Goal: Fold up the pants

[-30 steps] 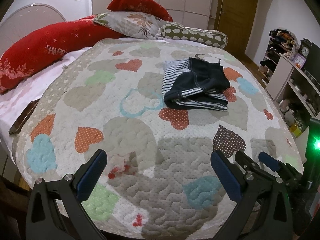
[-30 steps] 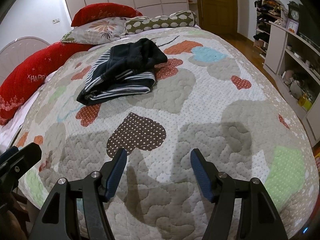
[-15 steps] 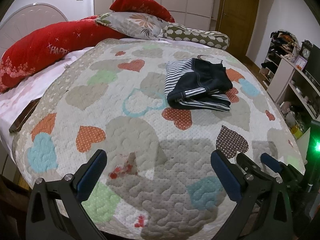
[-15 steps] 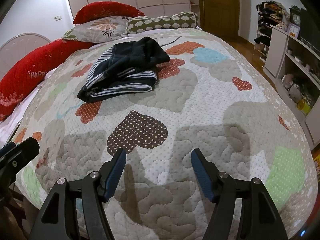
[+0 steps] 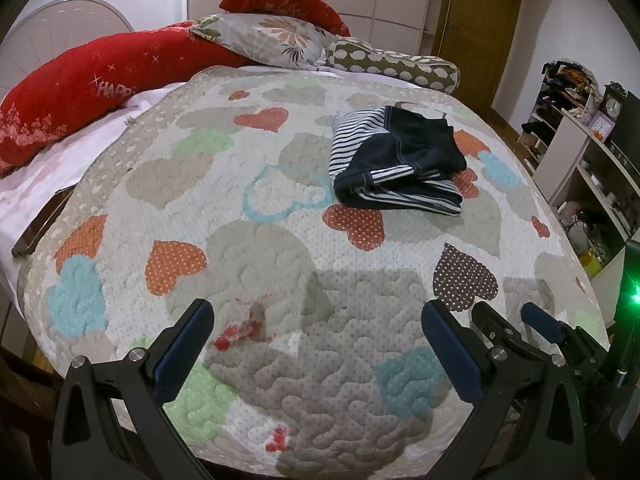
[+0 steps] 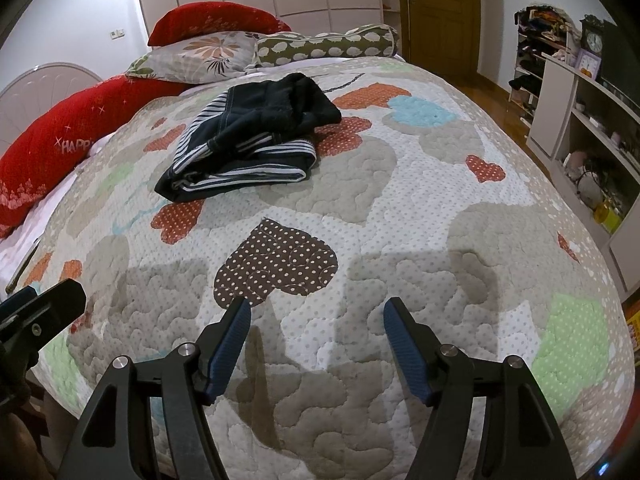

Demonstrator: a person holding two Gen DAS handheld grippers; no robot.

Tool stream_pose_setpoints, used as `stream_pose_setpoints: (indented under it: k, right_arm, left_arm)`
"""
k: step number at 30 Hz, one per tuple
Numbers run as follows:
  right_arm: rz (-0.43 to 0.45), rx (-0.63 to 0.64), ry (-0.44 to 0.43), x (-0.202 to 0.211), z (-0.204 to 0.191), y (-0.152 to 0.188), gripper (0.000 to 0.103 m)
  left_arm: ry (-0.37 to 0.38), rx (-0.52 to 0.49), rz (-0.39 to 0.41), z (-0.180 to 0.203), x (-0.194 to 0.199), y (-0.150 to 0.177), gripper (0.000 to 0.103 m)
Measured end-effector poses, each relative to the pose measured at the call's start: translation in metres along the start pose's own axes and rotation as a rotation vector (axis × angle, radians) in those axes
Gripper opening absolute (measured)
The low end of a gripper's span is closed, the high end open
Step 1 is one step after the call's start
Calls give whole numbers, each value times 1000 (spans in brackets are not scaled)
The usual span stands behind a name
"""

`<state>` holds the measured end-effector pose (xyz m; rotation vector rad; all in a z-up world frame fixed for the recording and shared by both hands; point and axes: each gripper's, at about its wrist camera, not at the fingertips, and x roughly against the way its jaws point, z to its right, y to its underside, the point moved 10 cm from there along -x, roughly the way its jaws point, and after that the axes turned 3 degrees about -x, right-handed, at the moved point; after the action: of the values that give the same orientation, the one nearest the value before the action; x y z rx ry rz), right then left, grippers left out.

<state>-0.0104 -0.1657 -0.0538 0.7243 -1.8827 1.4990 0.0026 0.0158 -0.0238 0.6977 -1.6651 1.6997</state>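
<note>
Dark navy pants with white-striped panels (image 5: 396,166) lie folded in a compact bundle on the heart-patterned quilt (image 5: 256,248), toward the far right of the bed. They also show in the right wrist view (image 6: 252,140), at upper left. My left gripper (image 5: 316,320) is open and empty, hovering over the quilt's near edge, well short of the pants. My right gripper (image 6: 316,320) is open and empty too, over the near edge by a brown dotted heart (image 6: 276,264). The right gripper's fingers (image 5: 540,324) show at the lower right of the left wrist view.
Red pillows (image 5: 92,84), a floral pillow (image 5: 272,40) and a green spotted bolster (image 5: 392,66) line the head of the bed. White shelving with clutter (image 6: 580,128) stands to the right. A wooden door (image 6: 440,12) is at the back.
Both grippers have drifted slightly nearer over the quilt; the pants appear a little lower and larger. Jaws stay open and the pants have not moved.
</note>
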Motion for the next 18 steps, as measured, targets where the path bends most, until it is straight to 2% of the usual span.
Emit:
stream_pose_setpoints:
  k: [18]
  right_arm:
    - [0, -1, 2, 0, -1, 1, 75]
  left_arm:
    - [2, 2, -3, -1, -2, 1, 103]
